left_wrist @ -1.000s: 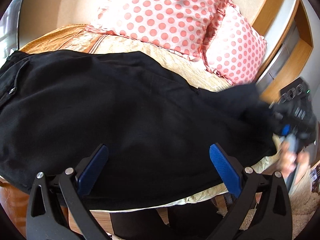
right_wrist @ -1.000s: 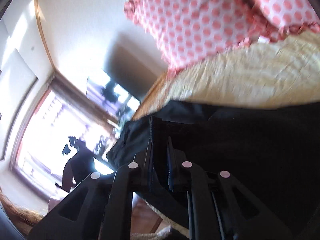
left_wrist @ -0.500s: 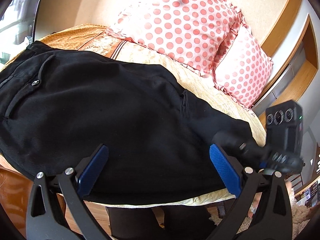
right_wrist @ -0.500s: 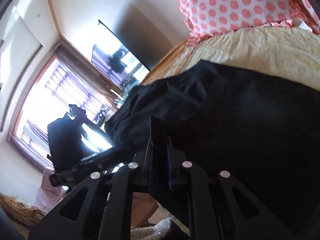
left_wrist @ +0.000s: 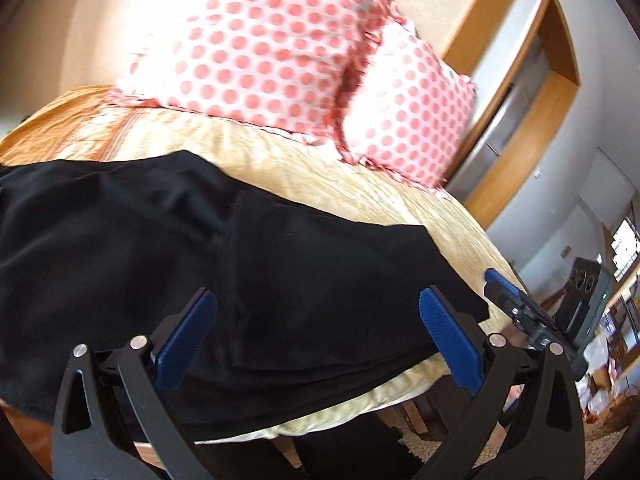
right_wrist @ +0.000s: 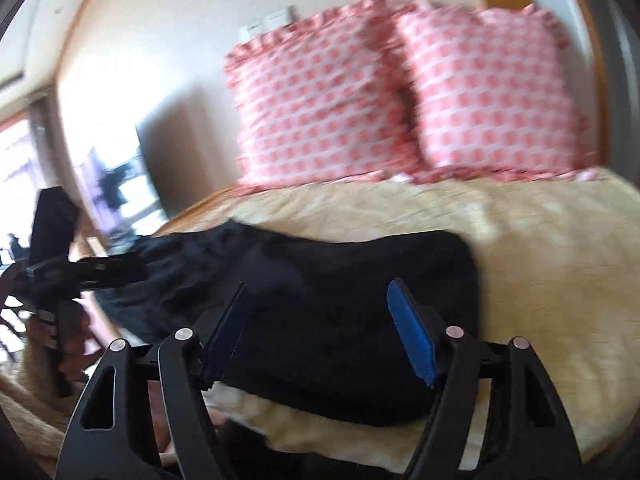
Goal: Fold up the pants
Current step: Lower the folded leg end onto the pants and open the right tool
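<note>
Both grippers are empty now: the right gripper (right_wrist: pixel 320 330) has just popped its jaws wide and dropped the pants (left_wrist: pixel 248 272), which lie on the bed (left_wrist: pixel 360 184), folded over I think (blurry), while the left gripper (left_wrist: pixel 318 338) hangs open over them.

Left gripper (left_wrist: pixel 318 340), black frame with blue ribbed pads: jaws spread wide, nothing between pads, pointing downward at slant. Right gripper (right_wrist: pixel 322 334), same black-and-blue build: jaws have just been opening, now stand apart, pads clear of anything, nothing gripped. In left wrist view, right gripper (left_wrist: pixel 504 292) sits at far right edge, seen side-on. Right wrist view blurred.
</note>
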Motion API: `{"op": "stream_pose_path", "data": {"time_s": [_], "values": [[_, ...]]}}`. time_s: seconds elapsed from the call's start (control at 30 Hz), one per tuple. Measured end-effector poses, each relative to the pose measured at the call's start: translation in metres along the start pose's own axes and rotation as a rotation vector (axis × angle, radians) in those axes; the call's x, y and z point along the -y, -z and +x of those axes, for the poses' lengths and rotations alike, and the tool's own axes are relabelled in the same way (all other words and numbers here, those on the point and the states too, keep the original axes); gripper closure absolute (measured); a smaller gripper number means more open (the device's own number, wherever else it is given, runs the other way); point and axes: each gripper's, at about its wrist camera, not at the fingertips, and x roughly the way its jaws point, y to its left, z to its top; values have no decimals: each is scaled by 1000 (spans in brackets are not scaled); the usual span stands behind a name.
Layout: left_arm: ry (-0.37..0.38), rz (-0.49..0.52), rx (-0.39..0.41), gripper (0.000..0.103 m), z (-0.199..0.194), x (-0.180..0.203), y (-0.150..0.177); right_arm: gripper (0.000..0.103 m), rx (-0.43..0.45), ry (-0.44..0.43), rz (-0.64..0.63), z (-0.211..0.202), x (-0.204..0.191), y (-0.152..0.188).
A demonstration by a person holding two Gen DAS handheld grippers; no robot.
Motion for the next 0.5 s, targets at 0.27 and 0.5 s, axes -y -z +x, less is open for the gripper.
{"op": "stream_pose_path", "data": {"time_s": [0.27,0.5], "values": [[64,-13,-128,2,52,13,6,31,-64,181,-79,9,-2,36],[43,21,-151,2,57,16,17,30,-79,173,-136,16,-26,54]]}}
